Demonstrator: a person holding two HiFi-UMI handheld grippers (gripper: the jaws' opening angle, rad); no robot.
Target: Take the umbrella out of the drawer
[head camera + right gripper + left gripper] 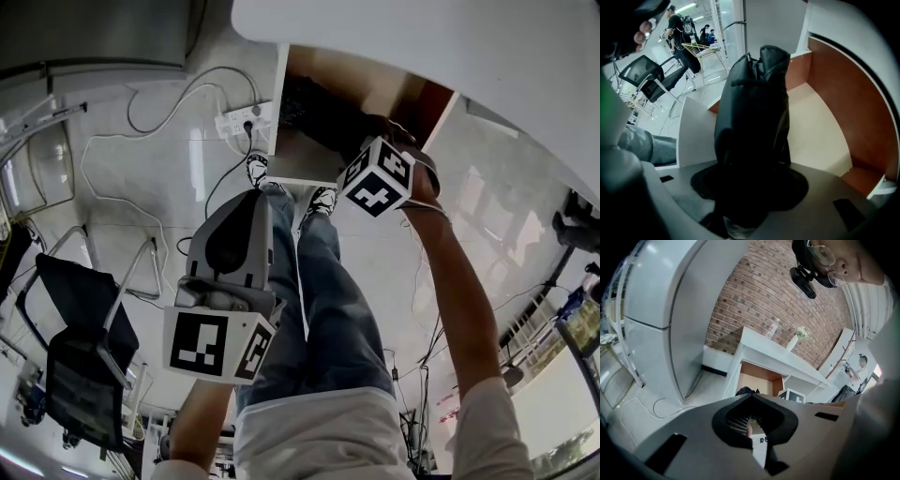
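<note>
The black folded umbrella lies in the open white drawer with a wooden inside, under the white table. My right gripper reaches steeply down into the drawer; its marker cube hides the jaws in the head view. In the right gripper view the umbrella fills the right gripper, which is shut on it, above the drawer floor. My left gripper hangs over the floor in front of the drawer, apart from it. In its own view the left gripper holds nothing, its ribbed pads nearly together.
The white table top overhangs the drawer. A power strip with cables lies on the floor to the left. A black office chair stands at lower left. The person's legs and shoes stand just before the drawer.
</note>
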